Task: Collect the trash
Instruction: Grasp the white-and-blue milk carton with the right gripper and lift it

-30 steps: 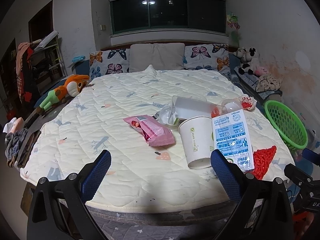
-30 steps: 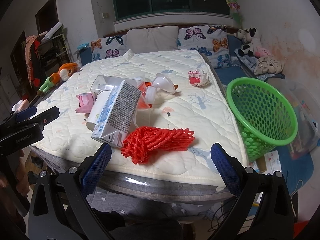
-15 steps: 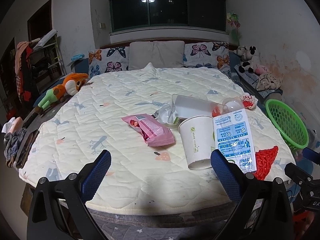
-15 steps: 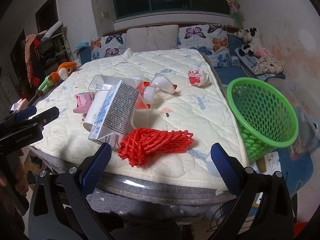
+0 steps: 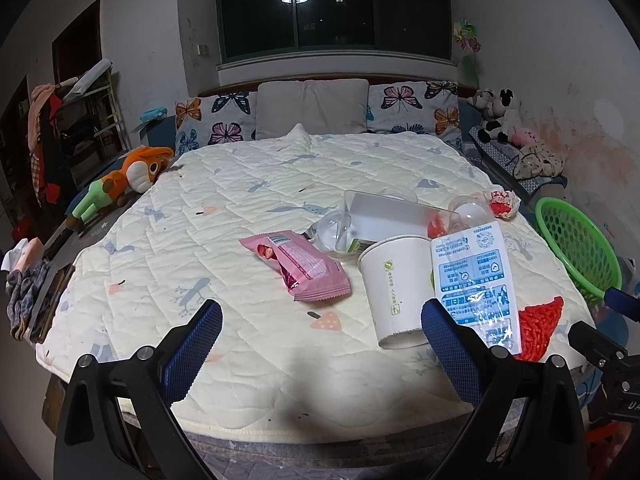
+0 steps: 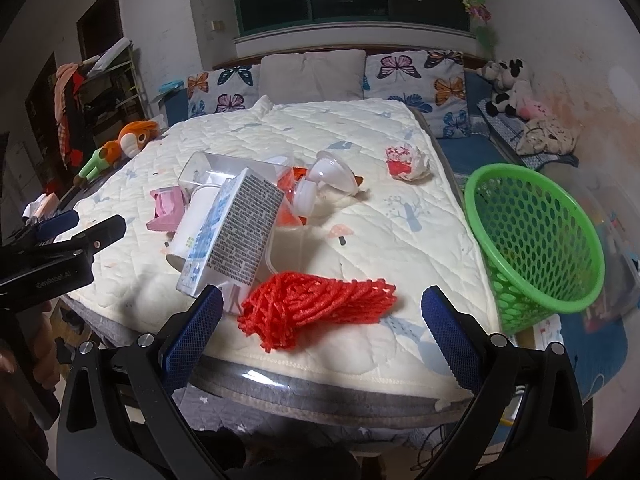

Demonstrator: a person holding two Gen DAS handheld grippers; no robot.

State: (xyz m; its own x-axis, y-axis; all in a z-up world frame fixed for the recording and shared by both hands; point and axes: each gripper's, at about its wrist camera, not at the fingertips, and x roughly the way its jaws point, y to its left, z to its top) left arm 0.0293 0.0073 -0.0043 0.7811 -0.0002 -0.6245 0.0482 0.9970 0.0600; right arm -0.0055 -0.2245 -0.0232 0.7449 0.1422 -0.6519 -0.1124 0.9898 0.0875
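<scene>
one paper cup [image 5: 394, 292], one carton [image 6: 232, 232], one pink wrapper [image 5: 298, 264], one red net [image 6: 316, 308], one green basket [image 6: 536, 240], two butterfly pillows [image 5: 416, 108]

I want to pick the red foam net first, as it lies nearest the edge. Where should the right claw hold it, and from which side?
Grip the red foam net across its thick bunched end, nearest the bed's edge, coming from above and the foot side. The open right claw already straddles that end; the net is probably soft enough to squeeze.
</scene>
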